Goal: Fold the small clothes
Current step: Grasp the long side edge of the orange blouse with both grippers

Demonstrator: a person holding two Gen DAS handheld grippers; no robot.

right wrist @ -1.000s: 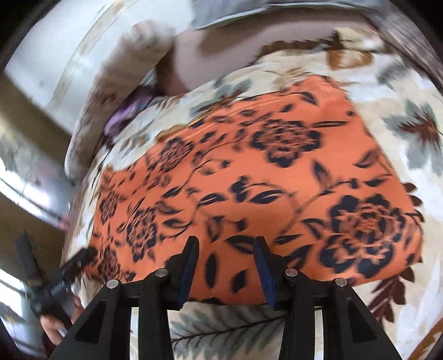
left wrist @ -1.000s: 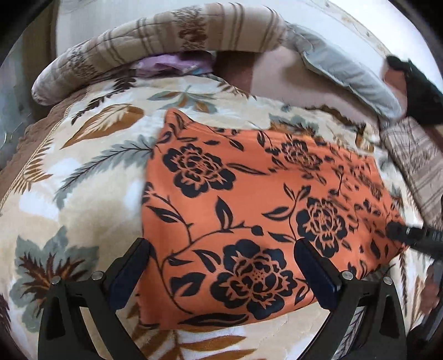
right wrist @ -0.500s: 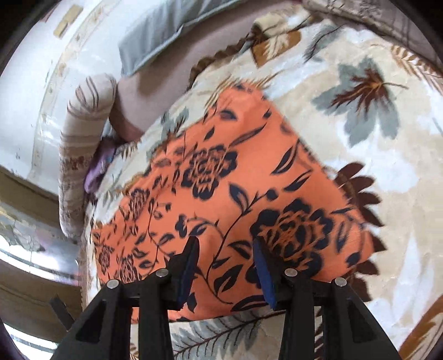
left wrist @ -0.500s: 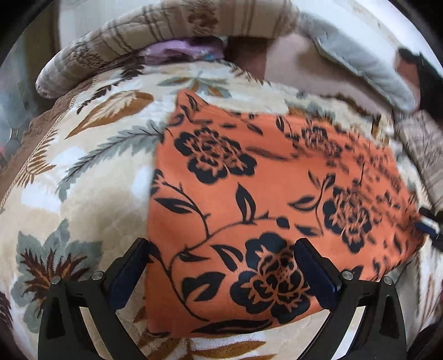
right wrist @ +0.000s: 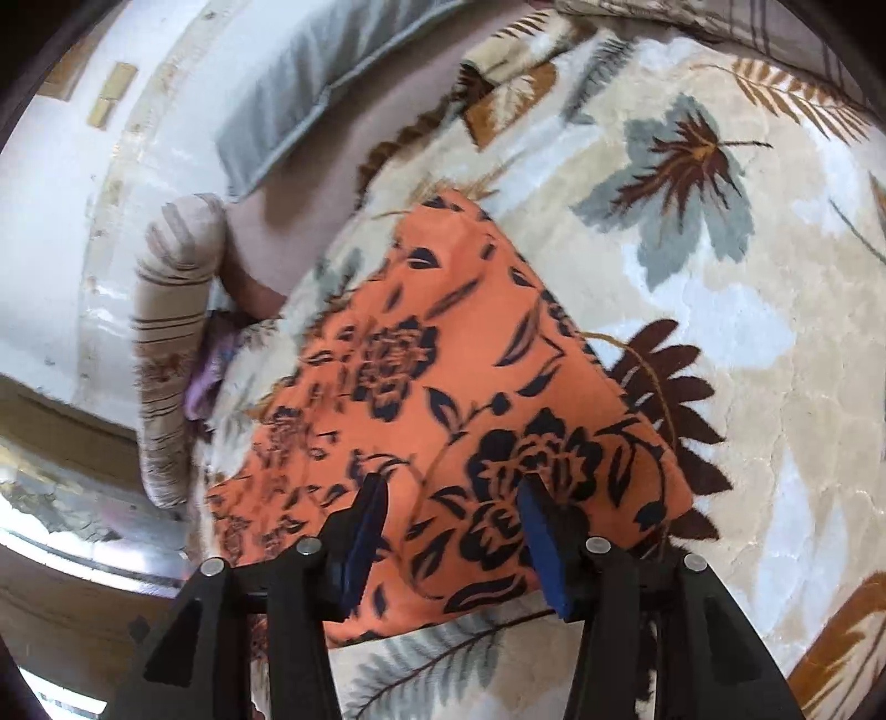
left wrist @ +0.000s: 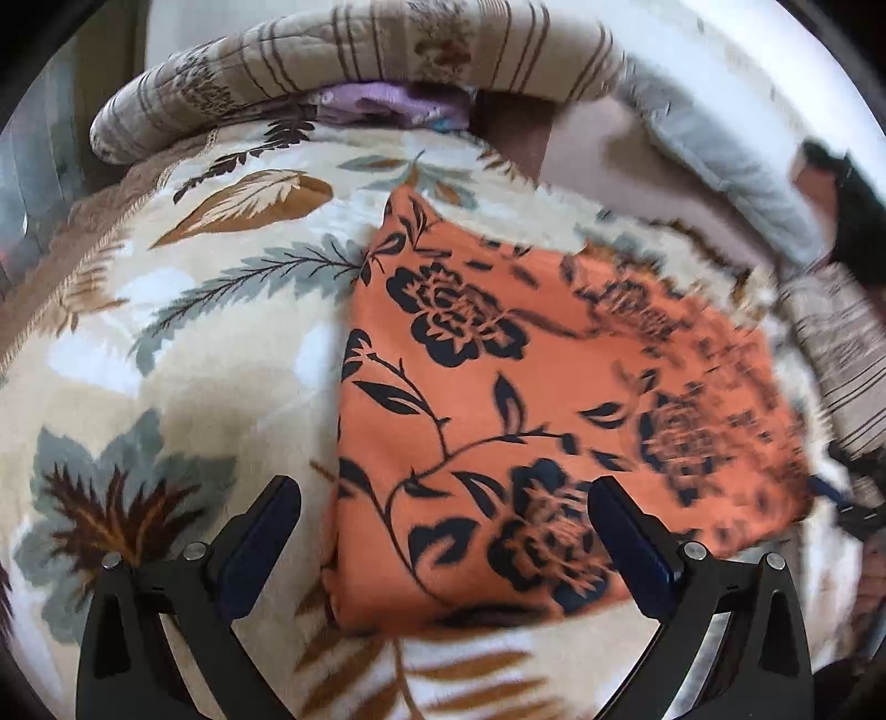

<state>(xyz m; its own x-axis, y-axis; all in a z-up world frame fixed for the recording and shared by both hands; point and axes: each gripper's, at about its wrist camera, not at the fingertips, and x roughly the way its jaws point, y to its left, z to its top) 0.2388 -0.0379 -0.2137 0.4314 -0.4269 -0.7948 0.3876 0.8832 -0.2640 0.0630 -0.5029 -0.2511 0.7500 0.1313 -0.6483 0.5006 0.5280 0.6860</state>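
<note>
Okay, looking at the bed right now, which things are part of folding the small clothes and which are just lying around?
Part of the job:
- orange floral garment, lying flat on the leaf-print blanket
- left claw, open over its near edge
- right claw, jaws opening, nothing pinched

Just lying about:
- striped quilt roll
- purple cloth tucked under it
- grey pillow

Orange cloth (left wrist: 531,399) with black flower-and-vine print lay flat and folded into a rough rectangle, spread smooth on the leaf-patterned blanket (left wrist: 166,343), one far corner peaked slightly, edges neat
</note>
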